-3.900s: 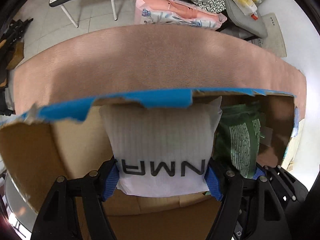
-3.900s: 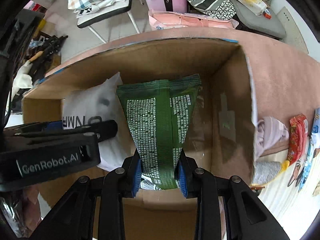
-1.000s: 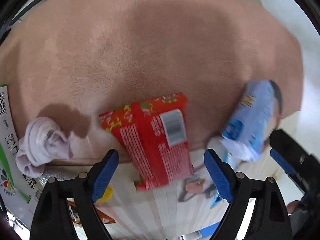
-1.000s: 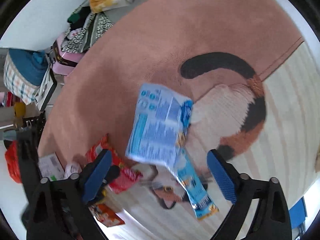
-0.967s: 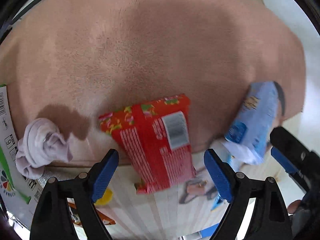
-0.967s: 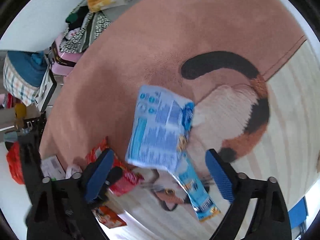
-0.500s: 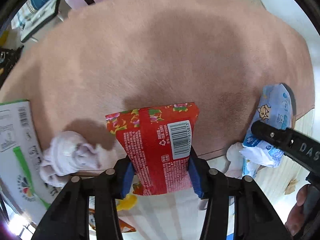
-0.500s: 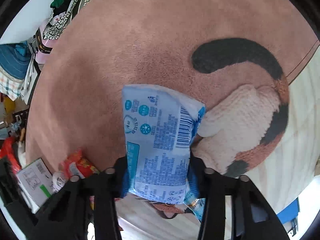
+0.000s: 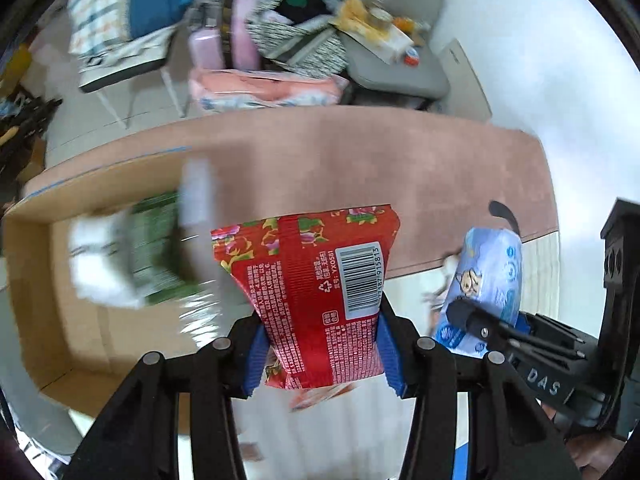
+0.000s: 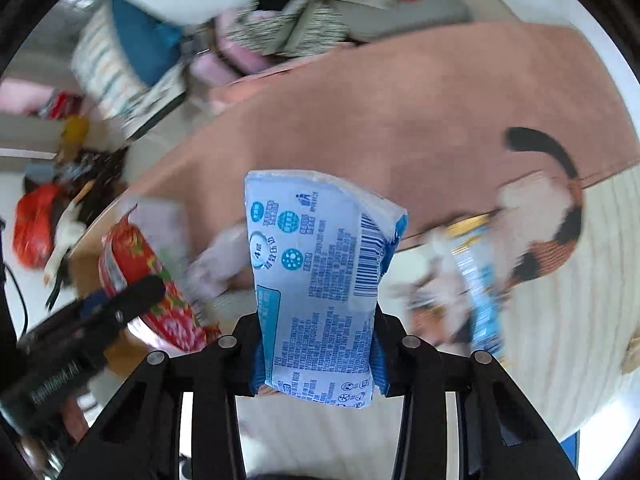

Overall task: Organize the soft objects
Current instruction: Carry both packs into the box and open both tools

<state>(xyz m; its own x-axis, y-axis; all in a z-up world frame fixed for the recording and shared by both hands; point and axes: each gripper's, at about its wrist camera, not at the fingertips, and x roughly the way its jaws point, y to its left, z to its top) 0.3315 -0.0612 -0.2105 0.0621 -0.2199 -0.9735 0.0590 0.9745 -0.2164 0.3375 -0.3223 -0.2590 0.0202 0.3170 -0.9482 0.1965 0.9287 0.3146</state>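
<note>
My left gripper (image 9: 320,356) is shut on a red flowered packet (image 9: 316,280) and holds it in the air, right of the open cardboard box (image 9: 36,280). Inside the box lie a white pack (image 9: 100,268) and a green pack (image 9: 156,240), both blurred. My right gripper (image 10: 318,360) is shut on a light blue tissue pack (image 10: 320,280), lifted above the rug. Each held pack also shows in the other view: the blue pack (image 9: 488,280) and the red packet (image 10: 140,272).
A pink rug (image 9: 360,160) with a cat pattern (image 10: 552,220) covers the floor. A blue sachet (image 10: 480,280) and a pale cloth ball (image 10: 216,264) lie on it. A chair (image 9: 120,52), suitcase and piled bags (image 9: 304,40) stand beyond the rug.
Both grippers closed on their packs about half a second ago. They have since lifted them off the rug and swung left toward the box.
</note>
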